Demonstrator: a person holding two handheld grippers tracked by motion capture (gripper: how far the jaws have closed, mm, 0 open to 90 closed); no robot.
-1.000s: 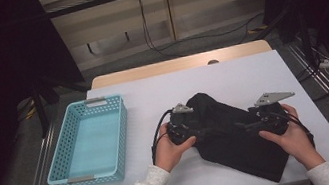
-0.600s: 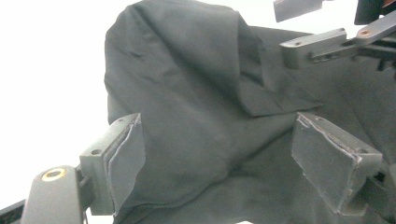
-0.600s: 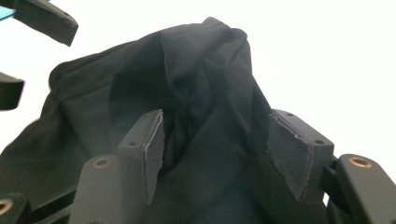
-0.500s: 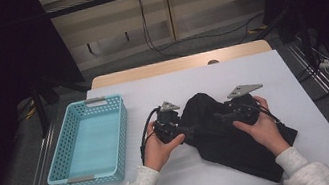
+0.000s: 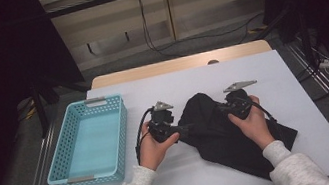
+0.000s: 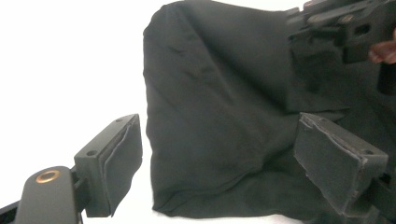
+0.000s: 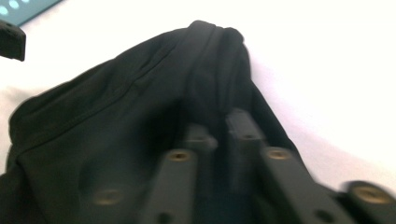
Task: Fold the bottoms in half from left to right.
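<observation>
Cloth (image 5: 225, 133), black, no label I can read, lies on my tabletop (image 5: 303, 84). Right hand-held gripper (image 7: 217, 128) has just closed, pinching its fold; left hand-held gripper (image 6: 219, 163) gapes wide around its edge.

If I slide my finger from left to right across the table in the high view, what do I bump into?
Blue basket → left hand-held gripper → black cloth → right hand-held gripper, pinching the cloth.
</observation>
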